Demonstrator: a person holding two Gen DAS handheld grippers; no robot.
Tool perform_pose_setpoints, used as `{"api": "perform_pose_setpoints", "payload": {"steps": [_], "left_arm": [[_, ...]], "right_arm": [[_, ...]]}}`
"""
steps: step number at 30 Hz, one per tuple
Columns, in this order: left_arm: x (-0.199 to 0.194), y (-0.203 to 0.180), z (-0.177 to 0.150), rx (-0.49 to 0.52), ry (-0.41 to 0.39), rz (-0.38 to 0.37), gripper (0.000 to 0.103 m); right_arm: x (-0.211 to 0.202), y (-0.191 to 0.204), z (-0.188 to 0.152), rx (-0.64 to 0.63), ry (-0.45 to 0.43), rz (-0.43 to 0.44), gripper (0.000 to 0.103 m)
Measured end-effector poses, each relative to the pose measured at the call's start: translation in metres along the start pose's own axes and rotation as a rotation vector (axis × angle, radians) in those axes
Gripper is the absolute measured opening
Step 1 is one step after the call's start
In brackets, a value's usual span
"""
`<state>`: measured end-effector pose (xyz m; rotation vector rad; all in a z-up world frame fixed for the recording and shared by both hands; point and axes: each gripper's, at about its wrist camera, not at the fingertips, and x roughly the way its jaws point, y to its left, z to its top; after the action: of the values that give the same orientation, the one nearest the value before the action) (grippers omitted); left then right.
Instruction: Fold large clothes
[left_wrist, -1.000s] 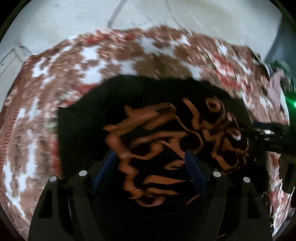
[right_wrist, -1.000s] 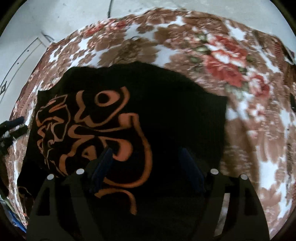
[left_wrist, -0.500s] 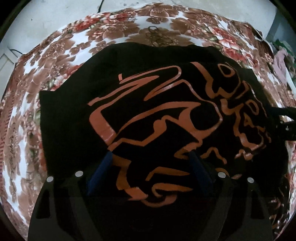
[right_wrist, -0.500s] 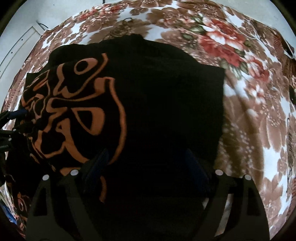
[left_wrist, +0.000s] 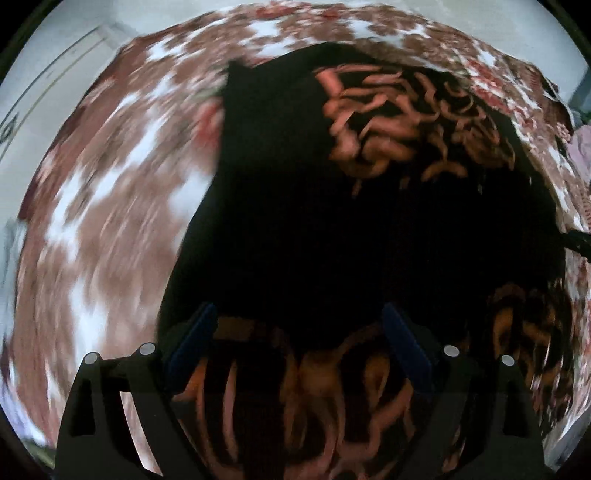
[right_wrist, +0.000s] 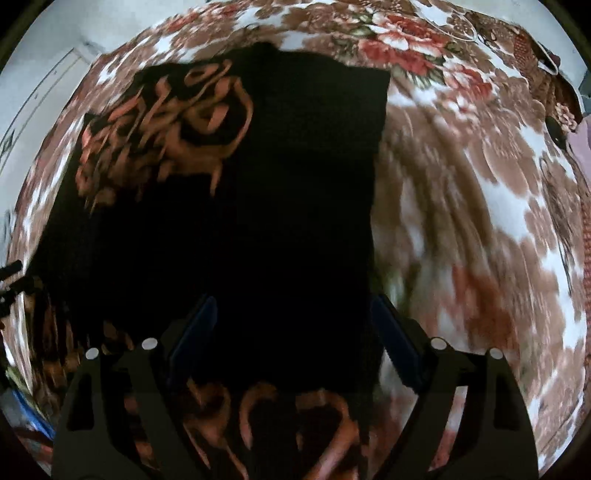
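Left wrist view: left gripper (left_wrist: 301, 347) has its blue-padded fingers (left_wrist: 192, 341) set wide apart; black garment (left_wrist: 369, 240) fills the gap between them, but whether the pads pinch any cloth I cannot tell; the fabric near the fingers carries orange print (left_wrist: 325, 398), smeared by blur; same curling orange strokes show on the far part of the garment, looks like stylised lettering, not readable; cloth is matte black, soft, draped in a fold with a straight left edge and a pointed corner at top; under and around it lies a floral blanket (left_wrist: 110, 206), brown and red blooms on white, plush look, heavily blurred on the left; pale wall (left_wrist: 74, 44) beyond; the black tip of the other tool pokes in at the right edge.

Right wrist view: right gripper (right_wrist: 291, 332) also stands wide, blue pads (right_wrist: 194, 332) flanking black cloth; actual grip cannot be told; garment (right_wrist: 295, 206) runs forward from the fingers, right edge straight, square corner at top right; orange script-like print (right_wrist: 166, 136) upper left and again close below the fingers, illegible; floral blanket (right_wrist: 480, 206) to the right, sharper at top with red roses and green leaves; garment lies on the blanket, nearest part raised at the fingers.
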<state>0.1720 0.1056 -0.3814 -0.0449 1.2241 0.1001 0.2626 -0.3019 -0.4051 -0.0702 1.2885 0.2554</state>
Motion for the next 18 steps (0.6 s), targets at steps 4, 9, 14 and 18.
{"api": "perform_pose_setpoints", "payload": {"steps": [4,9,14,18], "left_arm": [[-0.018,0.038,-0.067,-0.133,0.055,0.028,0.089],[-0.038,0.076,-0.135,-0.22,0.088,0.035,0.089],[-0.037,0.106,-0.182,-0.251,0.124,-0.003,0.089],[-0.034,0.117,-0.209,-0.277,0.129,-0.065,0.089]], "right_arm": [[-0.015,-0.007,-0.057,-0.021,0.057,-0.018,0.085],[-0.03,-0.007,-0.113,-0.029,0.096,-0.06,0.085],[-0.037,-0.004,-0.17,0.012,0.134,-0.083,0.085],[-0.039,0.0,-0.206,0.062,0.158,-0.11,0.085]]}}
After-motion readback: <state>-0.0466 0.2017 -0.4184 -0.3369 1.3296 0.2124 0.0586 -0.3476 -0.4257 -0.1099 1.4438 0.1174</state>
